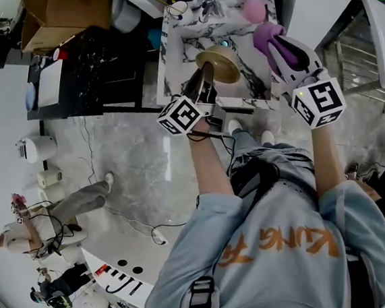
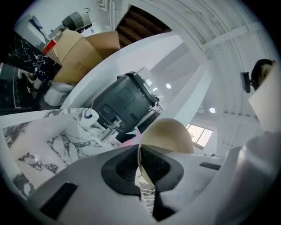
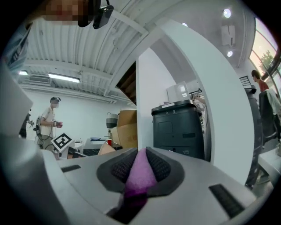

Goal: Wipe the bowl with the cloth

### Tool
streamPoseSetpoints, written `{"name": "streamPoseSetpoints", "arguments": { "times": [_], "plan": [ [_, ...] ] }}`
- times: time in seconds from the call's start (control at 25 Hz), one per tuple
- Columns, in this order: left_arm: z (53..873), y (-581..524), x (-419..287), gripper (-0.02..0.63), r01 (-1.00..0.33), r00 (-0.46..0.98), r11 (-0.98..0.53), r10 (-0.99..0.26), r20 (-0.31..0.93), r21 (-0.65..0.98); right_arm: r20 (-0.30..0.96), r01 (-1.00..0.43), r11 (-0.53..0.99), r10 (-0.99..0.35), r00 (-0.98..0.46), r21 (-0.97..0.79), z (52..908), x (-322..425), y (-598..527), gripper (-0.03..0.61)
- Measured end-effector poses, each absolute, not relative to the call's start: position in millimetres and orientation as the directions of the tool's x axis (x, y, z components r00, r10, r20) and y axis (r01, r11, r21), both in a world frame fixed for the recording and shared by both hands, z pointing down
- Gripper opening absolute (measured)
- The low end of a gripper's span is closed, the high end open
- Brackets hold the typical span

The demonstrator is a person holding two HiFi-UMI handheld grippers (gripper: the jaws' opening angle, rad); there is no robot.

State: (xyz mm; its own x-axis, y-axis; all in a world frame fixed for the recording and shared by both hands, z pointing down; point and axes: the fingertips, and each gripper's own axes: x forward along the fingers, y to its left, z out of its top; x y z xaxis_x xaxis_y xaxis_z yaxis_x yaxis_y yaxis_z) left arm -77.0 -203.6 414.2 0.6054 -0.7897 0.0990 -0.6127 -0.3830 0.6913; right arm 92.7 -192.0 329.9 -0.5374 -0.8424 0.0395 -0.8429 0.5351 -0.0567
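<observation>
left claw (image 2: 139, 166) shut on the rim of the tan bowl (image 1: 218, 64), over the marble desk (image 1: 179, 47). right claw (image 3: 141, 169) pinches the purple cloth (image 1: 268, 37). bowl judged rigid, light, smooth; the rim hold may slip under wiping.

Head camera looks steeply down, claw cameras closely along their jaws; all share the cardboard box (image 1: 64, 5)

The bowl (image 1: 218, 63) stands between the left gripper's (image 1: 203, 83) jaws, over the counter (image 1: 253, 88). Just to its right, the cloth (image 1: 271, 41) sits between the right gripper's (image 1: 289, 61) jaws. Behind both, a faucet (image 1: 208, 6) and 1 bottle (image 1: 253, 5) stand on the counter's far edge. A cardboard box (image 1: 58, 5) lies well to the left.
</observation>
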Motion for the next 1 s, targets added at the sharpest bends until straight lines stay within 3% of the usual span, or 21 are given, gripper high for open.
{"name": "streamPoseSetpoints", "arguments": {
  "times": [0.44,0.68,1.0],
  "plan": [
    [390.9,-196.5,-58.1,0.029,-0.613,0.655,-0.446,-0.749,0.104,0.652,-0.017,-0.613,0.786,-0.614,-0.789,0.079,295.2,32.5,-154.1,0.072],
    [384.2,-184.6,-36.8,0.031,-0.575,0.748,-0.570,-0.657,0.096,0.587,-0.039,-0.538,0.837,-0.537,-0.843,0.103,286.3,19.7,-142.2,0.072],
    [387.2,-177.6,-29.5,0.031,-0.527,0.797,-0.624,-0.599,0.079,0.576,-0.041,-0.462,0.882,-0.460,-0.887,0.092,284.9,12.6,-131.0,0.072]
  ]
}}
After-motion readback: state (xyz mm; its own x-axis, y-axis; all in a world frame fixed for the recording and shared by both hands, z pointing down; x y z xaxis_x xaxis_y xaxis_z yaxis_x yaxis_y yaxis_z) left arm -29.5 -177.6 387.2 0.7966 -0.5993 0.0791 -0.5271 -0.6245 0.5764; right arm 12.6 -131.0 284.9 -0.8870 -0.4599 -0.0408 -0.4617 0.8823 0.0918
